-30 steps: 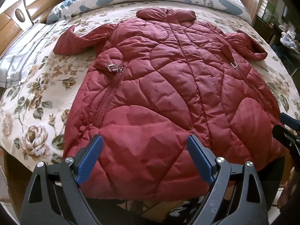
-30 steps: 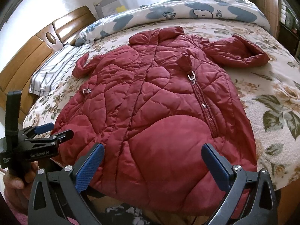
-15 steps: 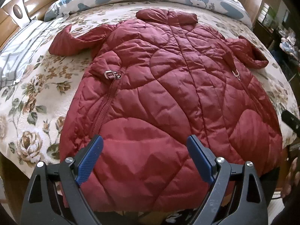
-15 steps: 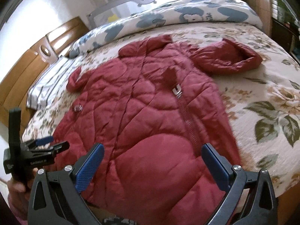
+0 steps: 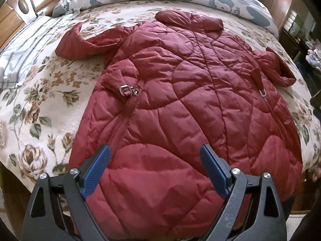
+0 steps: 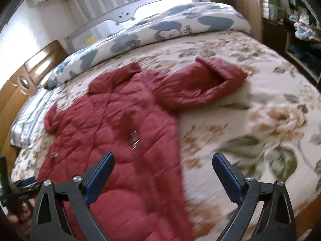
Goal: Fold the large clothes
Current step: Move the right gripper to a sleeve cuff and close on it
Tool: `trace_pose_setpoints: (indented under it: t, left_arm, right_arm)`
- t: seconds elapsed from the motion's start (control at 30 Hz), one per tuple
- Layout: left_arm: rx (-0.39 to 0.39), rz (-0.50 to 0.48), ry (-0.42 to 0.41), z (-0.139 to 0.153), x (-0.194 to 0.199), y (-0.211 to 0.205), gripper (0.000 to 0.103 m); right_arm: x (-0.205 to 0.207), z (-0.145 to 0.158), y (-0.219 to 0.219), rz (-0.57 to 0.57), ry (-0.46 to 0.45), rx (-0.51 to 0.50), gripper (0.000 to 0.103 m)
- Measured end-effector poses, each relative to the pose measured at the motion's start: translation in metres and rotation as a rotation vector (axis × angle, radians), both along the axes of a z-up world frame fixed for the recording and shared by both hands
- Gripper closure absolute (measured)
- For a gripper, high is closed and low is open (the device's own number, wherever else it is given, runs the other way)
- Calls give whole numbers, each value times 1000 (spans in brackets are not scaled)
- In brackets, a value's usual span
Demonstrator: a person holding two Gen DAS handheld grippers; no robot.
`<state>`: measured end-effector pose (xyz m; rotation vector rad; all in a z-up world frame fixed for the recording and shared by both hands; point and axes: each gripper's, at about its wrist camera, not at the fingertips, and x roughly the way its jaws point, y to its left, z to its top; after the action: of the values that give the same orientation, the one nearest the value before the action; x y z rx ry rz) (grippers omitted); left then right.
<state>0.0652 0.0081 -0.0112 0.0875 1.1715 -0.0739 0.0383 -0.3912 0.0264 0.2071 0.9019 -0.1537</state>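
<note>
A dark red quilted coat point(image 5: 180, 104) lies spread flat on the bed, collar at the far end and hem hanging over the near edge. Its left sleeve point(image 5: 84, 44) and right sleeve point(image 5: 276, 70) stick out to the sides. My left gripper point(image 5: 155, 166) is open and empty above the hem. My right gripper point(image 6: 163, 172) is open and empty above the coat's right edge; the coat point(image 6: 112, 132) fills the left of that blurred view, with the right sleeve point(image 6: 202, 88) stretched out beyond it. The left gripper also shows in the right wrist view point(image 6: 24, 186) at the bottom left.
The bed has a floral cover point(image 5: 36, 108). A rolled blue-and-white quilt point(image 6: 170, 30) lies along the far side. A striped pillow point(image 5: 22, 46) and the wooden headboard point(image 6: 22, 84) are at the left. Dark shelves point(image 6: 297, 36) stand at the right.
The right gripper has swung right and up, so the coat's right sleeve and the bare cover now fill its view. The left gripper has moved slightly closer over the hem. Both stay open.
</note>
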Motion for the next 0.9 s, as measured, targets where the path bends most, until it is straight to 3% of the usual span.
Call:
trace_pose_setpoints:
  t: [0.27,0.4,0.63,0.73,0.77,0.8,0.9]
  left_arm:
    - [-28,9,35,-11,20,-2,11]
    - [-24,2,52,-17,29,-6,11]
    - [-25,2,60,-22,48,-11,11]
    - [-21,4,57,-23,53,-10,11]
    - [-20,7,55,-24,55,-9,11]
    - [-18,10,56,-25,57,-8,11]
    - [-23,24,64,-30,62,-4,11]
  right_arm:
    - [68,-4,-64,-116,10,-73,26]
    - [113,-14,-92,-154,67,-116,37]
    - [183,-54,-114,-156,193,-223,42]
    - [203,-75,-126,-167,230,-256,54]
    - [206,-79,-132,-178,237,-251,62]
    - [208,-81,-137,-187,235,-234,73]
    - [201,-71,-140,-199,189,-170,85]
